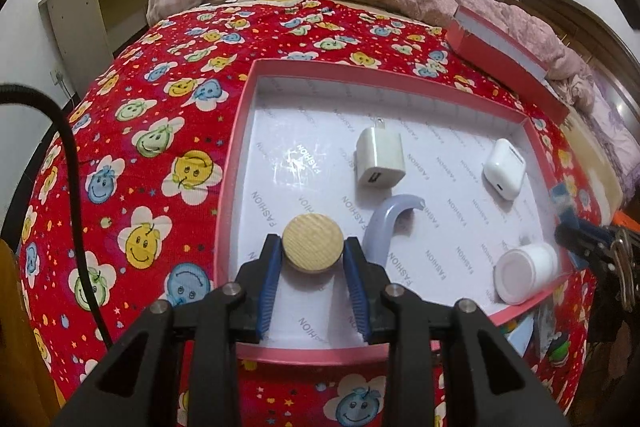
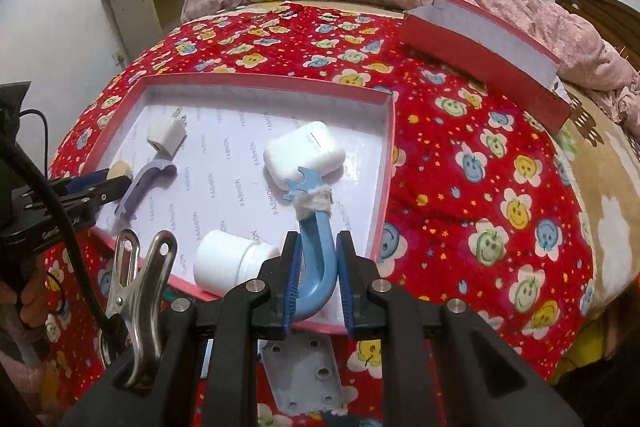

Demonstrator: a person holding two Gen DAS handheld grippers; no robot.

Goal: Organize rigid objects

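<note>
While my left gripper (image 1: 313,254) clamps the wooden disc (image 1: 313,242) across its rim—light, stiff, smooth-edged—my right gripper (image 2: 317,259) pinches the blue hook (image 2: 316,247), rigid plastic, near its bend.

My left gripper (image 1: 313,251) reaches forward and tilts downward, its blue-padded fingers (image 1: 272,267) pressed on either side of a wooden disc (image 1: 313,247) that sits right between their tips. My right gripper (image 2: 317,251) points forward too, fingers (image 2: 291,267) drawn close together and pinching the curved blue handle (image 2: 316,267) that runs out ahead of them. In the right wrist view, the left gripper's fingertips show far off to the left of my right fingers.
</note>
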